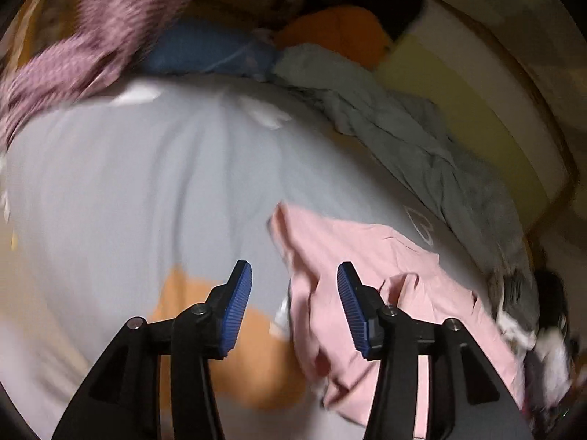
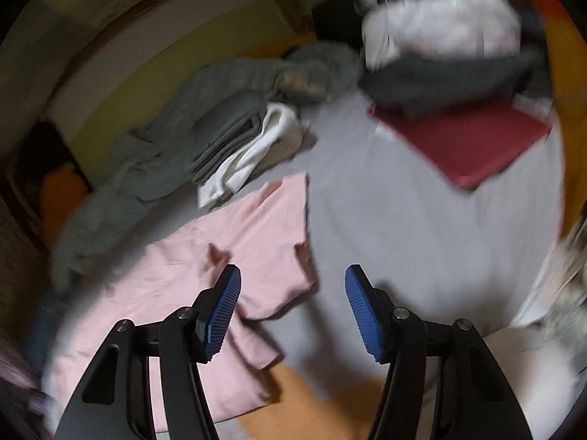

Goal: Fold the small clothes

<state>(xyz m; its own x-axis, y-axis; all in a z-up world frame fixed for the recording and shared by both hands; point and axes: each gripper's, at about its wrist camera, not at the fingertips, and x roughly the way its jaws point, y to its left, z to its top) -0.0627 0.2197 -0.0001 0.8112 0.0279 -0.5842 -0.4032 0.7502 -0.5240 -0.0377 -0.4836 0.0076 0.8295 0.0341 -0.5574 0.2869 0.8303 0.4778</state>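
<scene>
Left gripper (image 1: 294, 306): jaws spread, blue ribbed pads (image 1: 236, 308) apart, nothing pinched between them. Hovering above the pale grey sheet (image 1: 146, 183); right-hand pad over the edge of the pink garment (image 1: 367, 278), contact not confirmed.

Right gripper (image 2: 293, 310): jaws spread a little wider, blue pads (image 2: 223, 315) apart, empty. Left-hand pad over the near corner of the pink garment (image 2: 220, 256); right-hand pad over bare pale grey sheet (image 2: 422, 238). Contact again not discernible.

Pink garment: one, lying flat though rumpled on the sheet, one flap folded over near the right gripper's left pad. In the left wrist view, to the right of and beneath the jaws; in the right wrist view, to the left.

Count of other items, both views blurred:
- Orange patch (image 2: 323, 399) on the sheet near the grippers: one.
- Dark grey crumpled cloth (image 1: 422, 139) along the far edge of the sheet: one mass.
- Folded grey stack (image 2: 227, 135) with one white item (image 2: 256, 150) beside it, touching.
- Dark red folded piece (image 2: 466, 139): one, flat on the sheet, beyond the right gripper.
- Heap of white and dark cloth (image 2: 440, 36) behind the red piece: number of pieces not determinable.
- Blue item (image 1: 205, 51): one. Orange item (image 1: 337, 29): one, beside it.
- Mauve knitted fabric (image 1: 73, 55), upper left of the left wrist view: one, too blurred to identify.
</scene>
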